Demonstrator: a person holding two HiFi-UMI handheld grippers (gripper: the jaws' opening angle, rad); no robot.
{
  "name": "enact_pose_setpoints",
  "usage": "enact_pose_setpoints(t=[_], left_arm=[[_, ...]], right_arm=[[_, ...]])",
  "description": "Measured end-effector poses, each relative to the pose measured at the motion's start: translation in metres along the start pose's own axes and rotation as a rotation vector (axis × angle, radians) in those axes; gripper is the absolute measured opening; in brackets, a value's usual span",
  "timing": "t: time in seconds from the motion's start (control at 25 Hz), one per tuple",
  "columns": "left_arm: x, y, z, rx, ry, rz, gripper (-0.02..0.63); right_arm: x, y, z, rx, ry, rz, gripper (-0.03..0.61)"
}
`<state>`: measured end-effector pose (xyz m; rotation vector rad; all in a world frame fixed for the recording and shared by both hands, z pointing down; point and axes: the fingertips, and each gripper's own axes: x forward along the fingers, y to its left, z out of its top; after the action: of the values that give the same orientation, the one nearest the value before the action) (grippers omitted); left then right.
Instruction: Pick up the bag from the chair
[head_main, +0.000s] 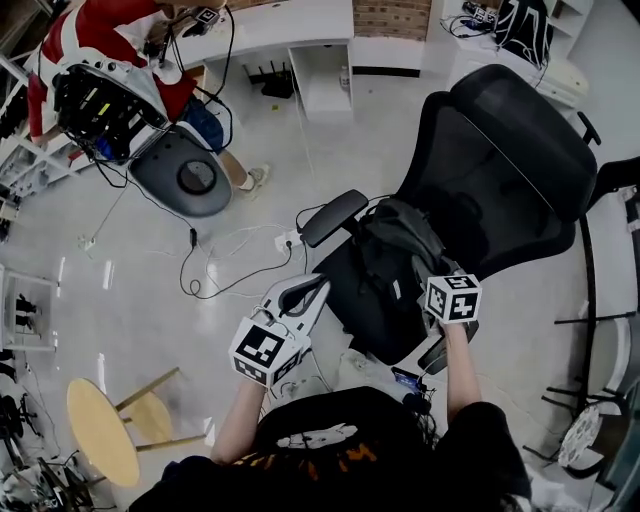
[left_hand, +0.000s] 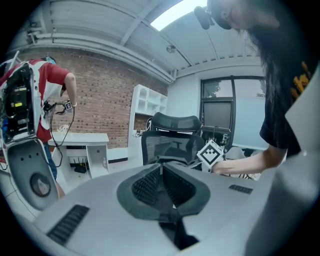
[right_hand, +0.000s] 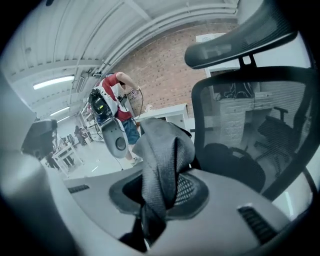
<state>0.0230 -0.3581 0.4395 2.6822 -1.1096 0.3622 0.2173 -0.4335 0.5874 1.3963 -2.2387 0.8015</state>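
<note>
1. The bag (head_main: 395, 245) lay slumped on the seat of a black office chair (head_main: 510, 150). It was a soft, crumpled heap of dark grey fabric resting against the base of the mesh backrest.
2. The right gripper (right_hand: 159, 186) was clenched on the bag's strap (right_hand: 160, 150), a flat band of coarse grey webbing. The band rose folded out of the jaws and drooped over at the top.
3. In the head view this gripper sat at the bag's near right edge, over the front of the seat. Its cube (head_main: 452, 297) of black-and-white square markers faced upward.
4. The left gripper (left_hand: 161, 169) was closed on nothing, its ribbed black pads meeting along one thin line inside smooth grey shells.
5. It hovered off the seat's left front corner, near the chair's padded, oblong armrest (head_main: 335, 215), and did not touch the bag.
6. The chair's backrest was a broad curved frame stretched with see-through black mesh. A narrow curved headrest (right_hand: 240, 42) stood above it on a short stem.
7. The floor was pale and glossy, with thin black and white cables (head_main: 230, 260) looping across it.
8. A round, pale wooden stool (head_main: 100, 430) stood at the lower left. A second person (head_main: 100, 40) in a red and white top stood by a white desk (head_main: 290, 25).
</note>
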Motion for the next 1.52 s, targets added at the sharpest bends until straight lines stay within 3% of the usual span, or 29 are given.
enact_pose_setpoints(t=[0.4,0.68,1.2,1.52], left_arm=[[-0.051,-0.009,-0.013,-0.014,-0.032,-0.016,0.021],[-0.106,-0.015,-0.021,-0.008,-0.081,-0.008,0.021],[-0.231,-0.019,-0.086,-0.031,-0.048,0.003,0.021],[-0.262,-0.038,-0.103,-0.03,-0.041,-0.037,0.021]], right_arm=[[-0.076,0.083,0.022,0.004,-0.128,0.016,0.063],[-0.114,0.152,0.017,-0.012,-0.175,0.022,0.063],[-0.155,0.263,-0.035,0.026,-0.206,-0.005,0.061],[-0.18,0.296,-0.059,0.047,-0.197,-0.014,0.061]])
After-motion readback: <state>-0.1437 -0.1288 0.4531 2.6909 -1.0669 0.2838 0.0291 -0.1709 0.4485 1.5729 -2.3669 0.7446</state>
